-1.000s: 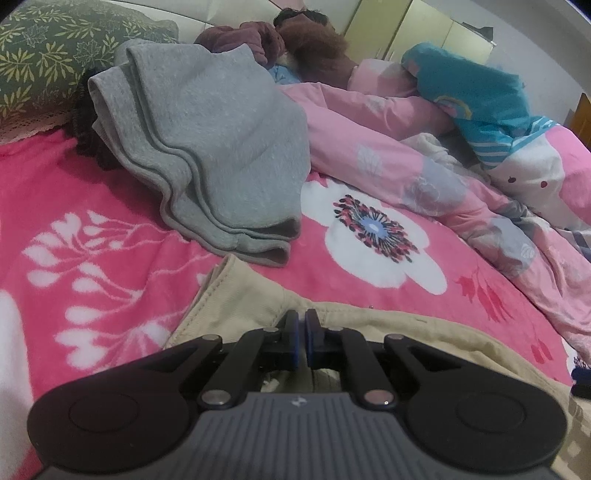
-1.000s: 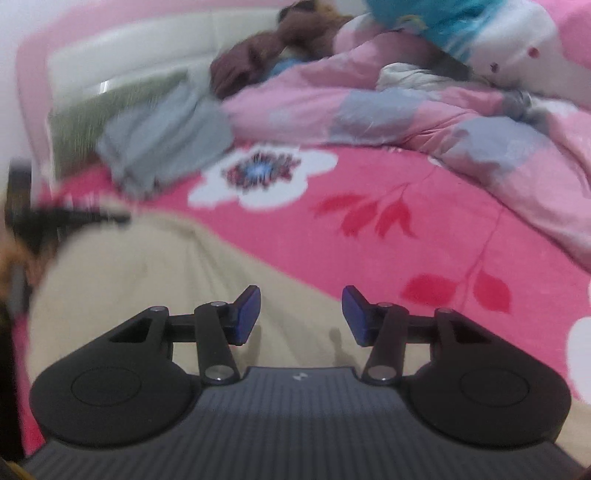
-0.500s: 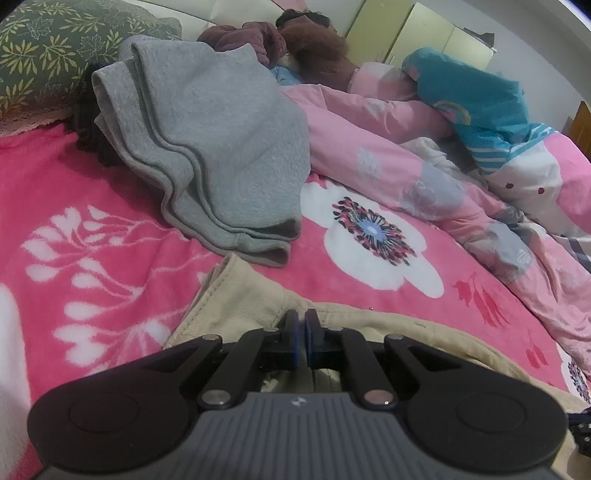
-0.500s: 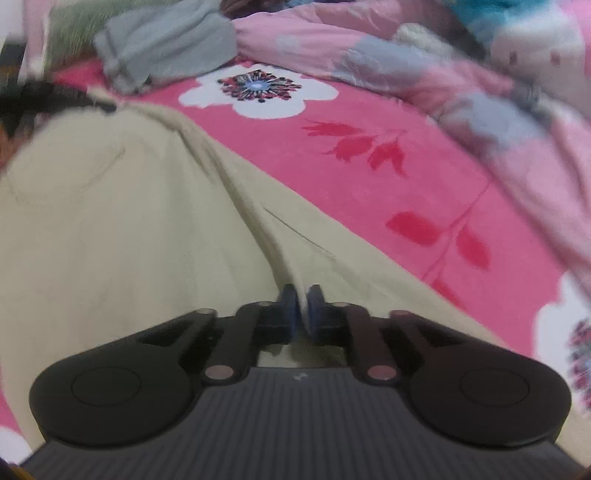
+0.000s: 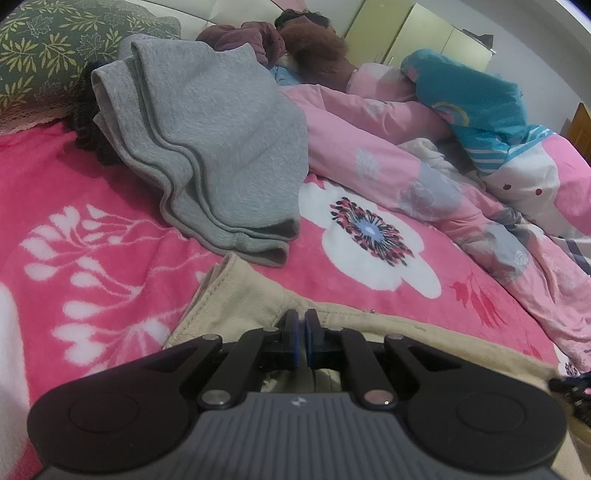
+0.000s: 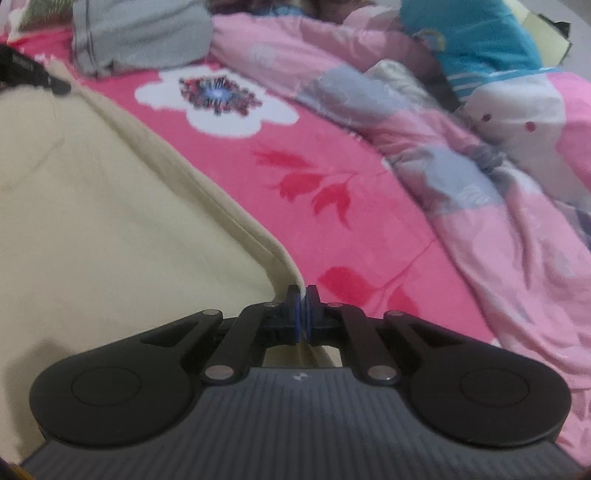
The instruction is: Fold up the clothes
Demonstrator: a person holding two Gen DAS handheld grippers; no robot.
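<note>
A bedroom with a bed in pink covers

We see a pink flowered blanket (image 5: 110, 206) over the bed, a crumpled pink quilt (image 5: 424, 177), a green leaf-pattern pillow (image 5: 48, 48), a pale headboard (image 5: 221, 11), yellow-green wardrobe doors (image 5: 417, 33) and a grey-white wall (image 5: 535, 55).

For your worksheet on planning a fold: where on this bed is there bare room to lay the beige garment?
Free: pink blanket around the white flower, bordered by grey garment, beige garment and rumpled quilt. Crowded: the far side, with pillow and piled clothes.
</note>
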